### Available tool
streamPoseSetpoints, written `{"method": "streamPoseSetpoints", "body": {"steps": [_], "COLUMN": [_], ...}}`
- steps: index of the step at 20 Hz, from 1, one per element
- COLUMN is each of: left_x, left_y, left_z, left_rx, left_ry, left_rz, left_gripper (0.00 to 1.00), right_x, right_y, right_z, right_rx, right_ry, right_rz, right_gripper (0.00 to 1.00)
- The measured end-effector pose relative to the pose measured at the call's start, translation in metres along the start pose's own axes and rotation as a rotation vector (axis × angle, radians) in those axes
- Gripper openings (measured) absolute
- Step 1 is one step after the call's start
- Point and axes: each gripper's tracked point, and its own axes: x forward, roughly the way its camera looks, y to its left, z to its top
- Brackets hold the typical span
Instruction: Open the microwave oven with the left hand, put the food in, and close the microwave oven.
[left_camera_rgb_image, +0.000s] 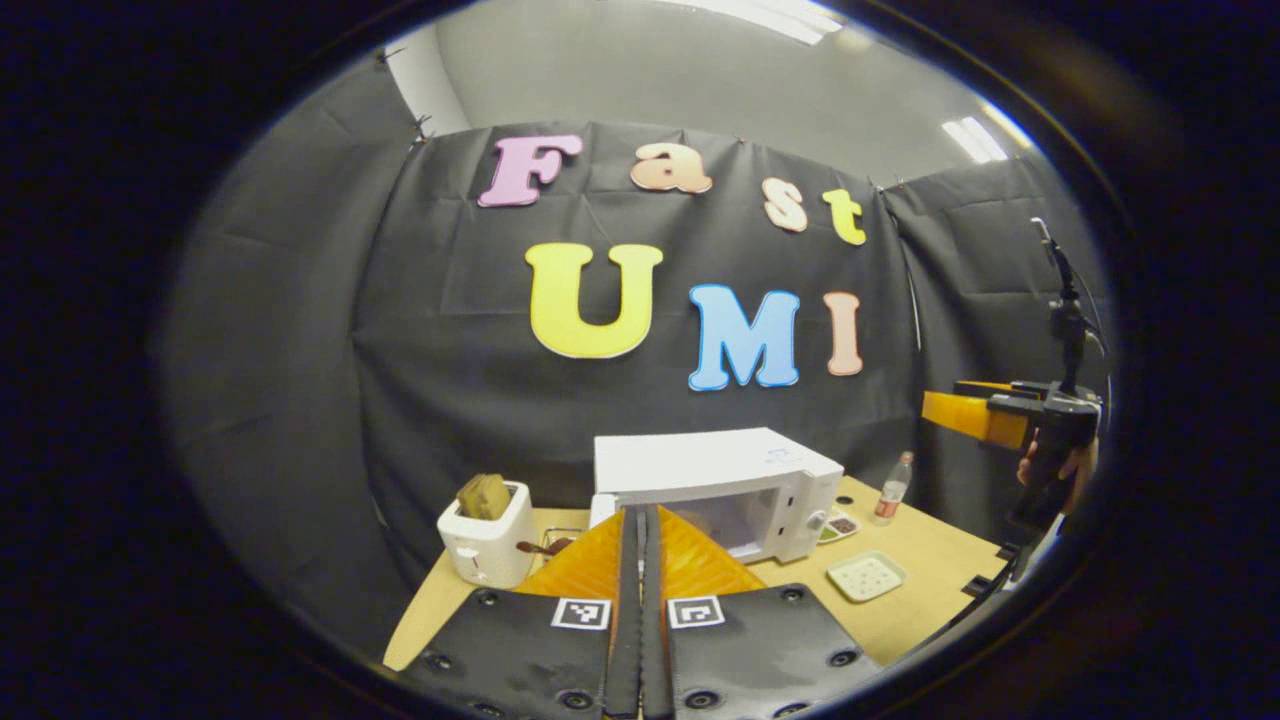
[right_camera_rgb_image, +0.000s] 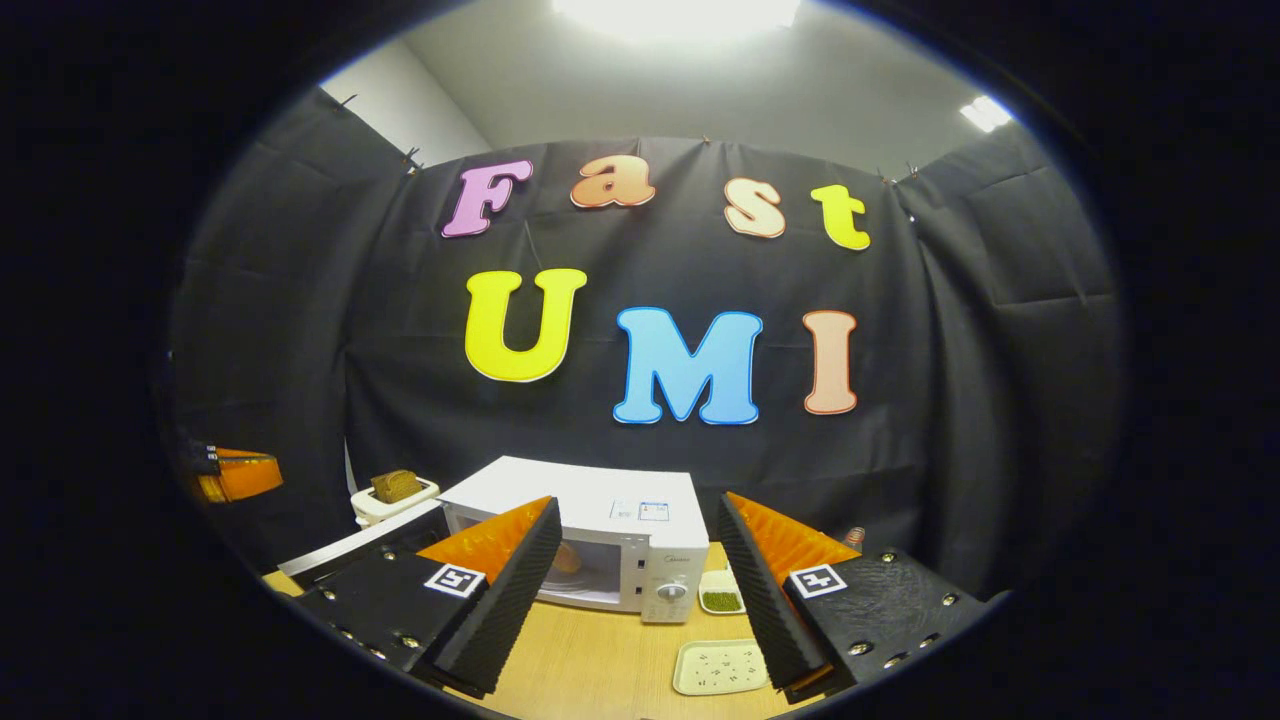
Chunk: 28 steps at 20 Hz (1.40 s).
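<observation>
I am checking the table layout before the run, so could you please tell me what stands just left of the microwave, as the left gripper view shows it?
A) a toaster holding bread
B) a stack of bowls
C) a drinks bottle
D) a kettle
A: a white toaster with bread sticking out of its slot stands beside the microwave on that side; the bottle stands on the other side.
</observation>
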Motion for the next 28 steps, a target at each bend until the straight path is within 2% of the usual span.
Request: {"method": "streamPoseSetpoints", "body": {"steps": [3,9,15,20,23,28], "left_x": [-0.011,-0.032,-0.04,-0.032,-0.024,-0.009], "left_y": [0.037,0.083,0.066,0.043,0.03,-0.032], "left_z": [-0.031,-0.117,-0.15,-0.156,-0.156,-0.158], "left_rx": [0.024,0.055,0.081,0.018,0.004,0.028], "left_ry": [0.061,0.253,0.335,0.342,0.345,0.359], "left_rz": [0.062,0.123,0.051,-0.032,-0.047,-0.169], "left_gripper": [0.07,0.07,0.07,0.07,0.07,0.07], "right_x": [0.0,0.006,0.012,0.016,0.02,0.025], "right_y": [0.0,0.001,-0.004,-0.007,-0.013,-0.028], "right_z": [0.001,-0.001,-0.004,-0.006,-0.006,-0.009], "right_rx": [0.003,0.009,0.019,0.029,0.033,0.06], "right_ry": [-0.001,0.008,0.018,0.017,0.017,0.023], "right_rz": [-0.004,-0.006,-0.006,0.002,0.002,-0.013], "right_gripper": [0.95,0.95,0.95,0.95,0.95,0.95]}}
